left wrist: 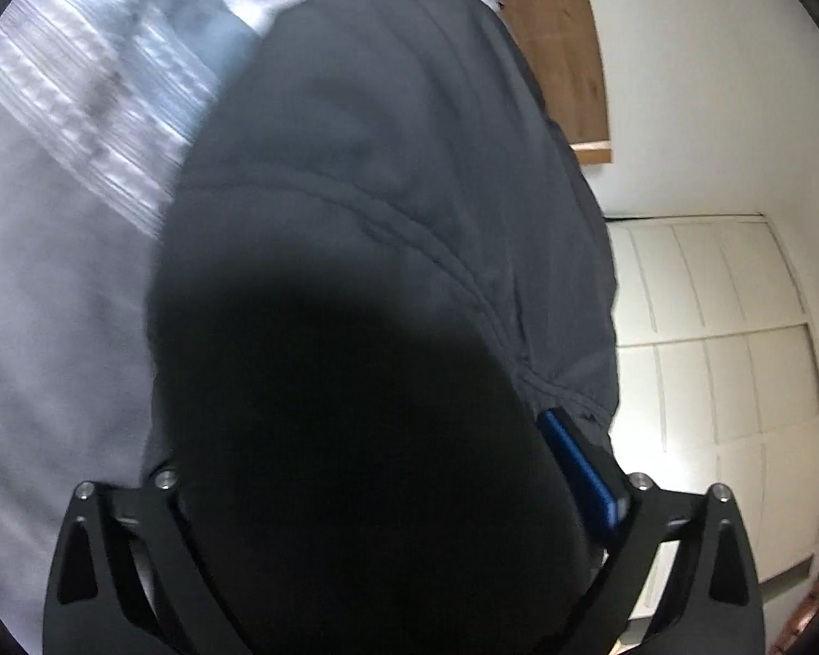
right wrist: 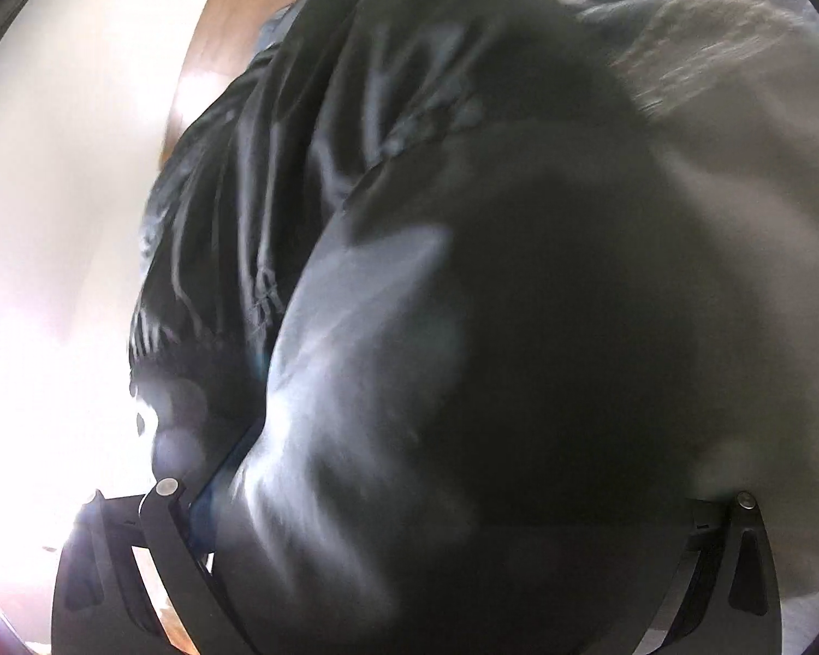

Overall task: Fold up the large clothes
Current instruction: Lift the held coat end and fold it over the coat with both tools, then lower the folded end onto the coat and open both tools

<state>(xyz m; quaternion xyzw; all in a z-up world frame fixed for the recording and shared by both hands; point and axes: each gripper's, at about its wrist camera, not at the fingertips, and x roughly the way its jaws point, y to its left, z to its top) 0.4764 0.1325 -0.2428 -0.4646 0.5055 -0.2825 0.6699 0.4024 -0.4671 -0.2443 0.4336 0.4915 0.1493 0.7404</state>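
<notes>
Because dark fabric bulges over both lenses, neither view shows fingertips: the left hand-held gripper (left wrist: 409,573) has the dark garment (left wrist: 387,191) bunched between its widely spread arms, a blue pad (left wrist: 584,469) pressed against the cloth, yet I cannot tell whether it truly pinches it, and the right hand-held gripper (right wrist: 442,573) is buried the same way. Beyond them the garment hangs or drapes toward the bed (left wrist: 54,300), with a wooden panel (left wrist: 557,43) and white doors (left wrist: 726,338) farther off. Judging from the blur, a loose bite could let the slippery cloth slide out, and the fold would land crooked or crumpled.
</notes>
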